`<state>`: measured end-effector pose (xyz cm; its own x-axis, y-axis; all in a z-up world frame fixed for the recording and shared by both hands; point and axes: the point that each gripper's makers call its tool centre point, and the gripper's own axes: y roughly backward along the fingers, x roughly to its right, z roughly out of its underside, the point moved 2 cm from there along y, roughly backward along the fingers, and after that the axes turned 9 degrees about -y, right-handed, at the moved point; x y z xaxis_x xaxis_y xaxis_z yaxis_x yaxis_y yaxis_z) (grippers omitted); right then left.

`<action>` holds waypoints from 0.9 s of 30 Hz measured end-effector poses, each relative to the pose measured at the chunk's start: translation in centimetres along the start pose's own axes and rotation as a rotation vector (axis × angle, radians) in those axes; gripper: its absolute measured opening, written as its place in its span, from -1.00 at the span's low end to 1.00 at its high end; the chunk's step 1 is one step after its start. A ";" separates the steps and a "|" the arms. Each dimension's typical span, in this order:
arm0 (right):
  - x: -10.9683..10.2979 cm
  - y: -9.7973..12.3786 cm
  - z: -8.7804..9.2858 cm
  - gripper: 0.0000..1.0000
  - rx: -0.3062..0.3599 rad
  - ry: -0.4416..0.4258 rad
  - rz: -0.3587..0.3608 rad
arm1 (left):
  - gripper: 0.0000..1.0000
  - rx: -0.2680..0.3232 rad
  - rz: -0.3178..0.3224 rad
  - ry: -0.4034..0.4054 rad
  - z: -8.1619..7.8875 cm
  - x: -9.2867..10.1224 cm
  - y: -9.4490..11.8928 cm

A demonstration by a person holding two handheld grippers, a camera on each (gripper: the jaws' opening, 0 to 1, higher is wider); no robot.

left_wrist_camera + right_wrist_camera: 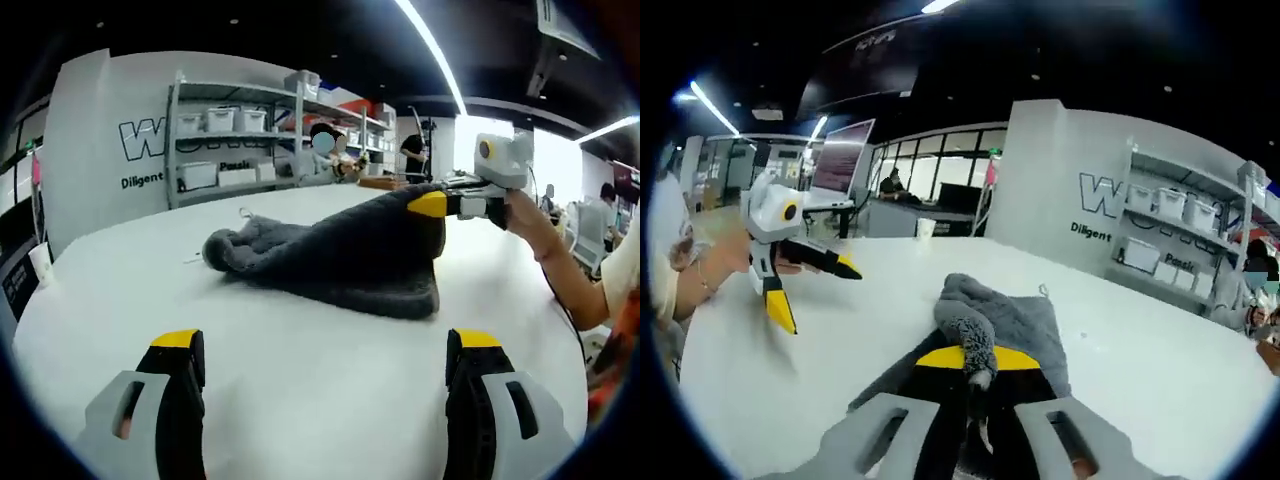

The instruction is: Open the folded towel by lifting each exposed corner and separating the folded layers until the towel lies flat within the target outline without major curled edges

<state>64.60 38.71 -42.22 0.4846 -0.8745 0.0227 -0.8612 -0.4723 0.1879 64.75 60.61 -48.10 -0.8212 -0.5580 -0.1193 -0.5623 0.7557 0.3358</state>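
The right gripper (975, 360) pinches one end of the crumpled dark-grey plush towel (340, 255); the left gripper (325, 350) (jaws spread, empty) faces its long side.

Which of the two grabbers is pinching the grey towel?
The right gripper. Its yellow-tipped jaws are closed on a lifted edge of the grey towel. The left gripper is open above the white table.

A white table (300, 350) stands before grey shelving (240, 135) stacked with white bins (222, 119).
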 end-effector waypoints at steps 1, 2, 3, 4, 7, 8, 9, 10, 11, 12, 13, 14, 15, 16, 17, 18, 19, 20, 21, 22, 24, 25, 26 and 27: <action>0.4 0.2 0.0 -1.00 0.005 -0.009 0.011 | 0.95 -0.001 0.002 0.001 0.0 0.0 0.0; 1.0 0.4 -0.1 -1.00 0.014 -0.021 0.026 | 0.95 -0.001 0.003 0.002 0.0 0.0 0.0; 1.6 0.7 -0.3 -1.00 0.031 -0.029 0.048 | 0.94 -0.001 0.005 0.004 0.1 0.1 -0.1; 1.9 0.8 -0.4 -1.00 0.036 -0.033 0.055 | 0.94 -0.001 0.006 0.005 0.1 0.1 -0.1; 3.1 1.5 -0.4 -1.00 0.047 -0.058 0.080 | 0.93 -0.002 0.009 0.006 0.1 0.1 -0.1; 3.3 1.6 -0.5 -1.00 0.051 -0.063 0.087 | 0.93 -0.002 0.009 0.006 0.1 0.1 -0.1; 3.6 1.8 -0.5 -1.00 0.054 -0.069 0.093 | 0.93 -0.003 0.010 0.007 0.1 0.1 -0.1; 4.0 2.1 -0.4 -1.00 0.061 -0.081 0.105 | 0.93 -0.006 0.010 0.006 0.1 0.1 -0.1; 4.3 2.2 -0.4 -1.00 0.065 -0.085 0.112 | 0.93 -0.007 0.010 0.005 0.1 0.1 -0.1; 4.7 2.4 -0.5 -1.00 0.072 -0.094 0.127 | 0.93 -0.008 0.010 0.006 0.1 0.1 -0.1; 5.0 2.6 -0.4 -1.00 0.075 -0.100 0.136 | 0.93 -0.010 0.010 0.007 0.1 0.1 -0.1; 5.4 2.8 -0.4 -1.00 0.078 -0.109 0.146 | 0.93 -0.010 0.010 0.007 0.2 0.1 -0.1; 5.8 3.0 -0.3 -1.00 0.080 -0.118 0.158 | 0.93 -0.012 0.010 0.008 0.2 0.1 -0.1; 6.0 3.0 -0.3 -1.00 0.081 -0.121 0.162 | 0.93 -0.013 0.010 0.009 0.2 0.1 -0.1; 6.7 3.3 -0.2 -1.00 0.085 -0.136 0.181 | 0.93 -0.016 0.010 0.009 0.2 0.1 -0.1; 7.0 3.4 -0.1 -1.00 0.088 -0.143 0.190 | 0.92 -0.018 0.010 0.010 0.3 0.0 -0.1; 7.4 3.7 0.1 -1.00 0.092 -0.156 0.207 | 0.92 -0.020 0.011 0.011 0.3 0.0 -0.1; 7.8 4.0 0.2 -1.00 0.095 -0.168 0.223 | 0.92 -0.021 0.012 0.011 0.4 0.0 -0.1; 8.5 4.3 0.3 -1.00 0.100 -0.179 0.241 | 0.92 -0.024 0.013 0.012 0.4 0.0 -0.1; 9.1 4.6 0.4 -1.00 0.107 -0.189 0.263 | 0.92 -0.025 0.013 0.012 0.5 0.0 -0.2; 10.1 5.1 0.5 -1.00 0.121 -0.206 0.303 | 0.91 -0.027 0.014 0.012 0.5 0.0 -0.2; 10.9 5.5 0.7 -1.00 0.125 -0.211 0.330 | 0.91 -0.030 0.014 0.011 0.6 0.0 -0.2; 11.6 6.0 1.0 -1.00 0.127 -0.222 0.355 | 0.91 -0.035 0.014 0.011 0.6 0.0 -0.2; 11.8 6.1 1.1 -1.00 0.128 -0.226 0.361 | 0.91 -0.038 0.014 0.010 0.7 0.0 -0.2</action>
<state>64.94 25.41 -41.85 0.1160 -0.9813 -0.1534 -0.9880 -0.1299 0.0837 64.80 60.67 -48.83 -0.8280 -0.5508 -0.1050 -0.5462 0.7500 0.3729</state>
